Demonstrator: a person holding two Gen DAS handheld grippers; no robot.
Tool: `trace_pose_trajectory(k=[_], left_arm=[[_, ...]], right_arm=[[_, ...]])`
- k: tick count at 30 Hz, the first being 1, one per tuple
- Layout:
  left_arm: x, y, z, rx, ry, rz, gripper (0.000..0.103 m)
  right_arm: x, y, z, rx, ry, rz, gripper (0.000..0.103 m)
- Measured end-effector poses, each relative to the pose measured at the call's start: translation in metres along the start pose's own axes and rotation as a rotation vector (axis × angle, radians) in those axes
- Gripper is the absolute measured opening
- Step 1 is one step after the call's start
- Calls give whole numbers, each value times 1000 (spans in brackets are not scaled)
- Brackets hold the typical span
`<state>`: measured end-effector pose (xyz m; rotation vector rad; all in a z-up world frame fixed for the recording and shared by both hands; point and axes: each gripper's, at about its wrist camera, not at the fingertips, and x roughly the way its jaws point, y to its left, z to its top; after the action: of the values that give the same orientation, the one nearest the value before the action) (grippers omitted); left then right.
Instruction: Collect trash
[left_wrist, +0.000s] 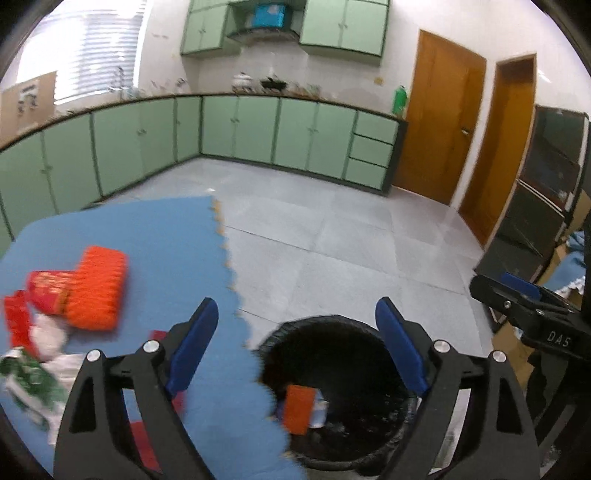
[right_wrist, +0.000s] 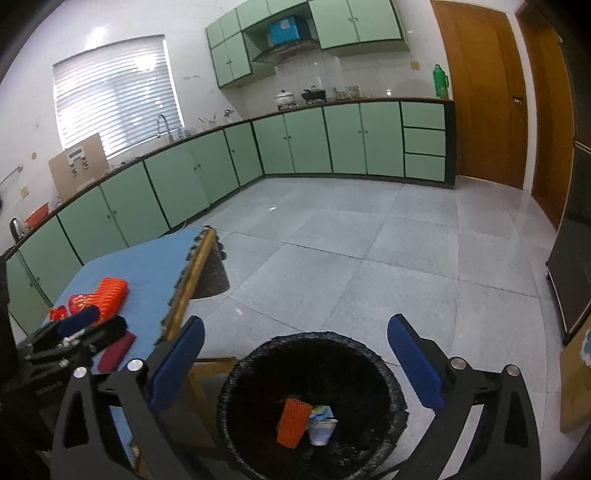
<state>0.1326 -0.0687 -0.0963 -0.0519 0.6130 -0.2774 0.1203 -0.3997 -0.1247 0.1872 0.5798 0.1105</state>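
The trash bin (right_wrist: 310, 406) sat low in the frame, holding an orange packet (right_wrist: 293, 422) and a white cup (right_wrist: 323, 430). Both my right gripper (right_wrist: 295, 362) and left gripper (left_wrist: 295, 343) hung above it, fingers spread, empty. More wrappers (left_wrist: 96, 291) waited at left on the table (left_wrist: 166, 236); I judged I should swing back clear of the rim.

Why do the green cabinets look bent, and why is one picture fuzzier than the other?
Both wrist views use fisheye lenses, bowing the green cabinets. The left wrist view is smeared by motion: the orange ribbed packet and blue foam mat blur. The right wrist view is sharp, with window glare on the grey tiled floor.
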Motion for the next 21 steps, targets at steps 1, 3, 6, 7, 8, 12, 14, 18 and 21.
trace_pose_trajectory(k=[1,3,6,7,8,12,14,18,21], left_arm=[[-5,4,0,-5,-5,11,85],[-16,17,0,-20,-14,43,85],[-33,35,-4,-30,-33,110,85],[-38,40,-6,-33,-36,127,85],[-43,46,-9,-32,-41,137,85],[-60,68,-21,-56,-46,215,85],[-66,78,-28,-70,-46,248,85],[-77,99,-41,-105,-29,311,85],[-80,117,-54,-138,-8,349,85]], right_arm=[[-1,4,0,-1,-2,6,97],[0,14,-1,-3,-6,24,97],[1,34,-3,-13,-10,60,97],[1,39,-4,-18,-11,69,97],[2,46,-6,-26,-13,80,97],[5,77,-13,-71,-26,115,97],[8,90,-16,-78,-27,137,97],[14,115,-24,-108,-18,172,97],[16,130,-32,-122,-7,197,97]])
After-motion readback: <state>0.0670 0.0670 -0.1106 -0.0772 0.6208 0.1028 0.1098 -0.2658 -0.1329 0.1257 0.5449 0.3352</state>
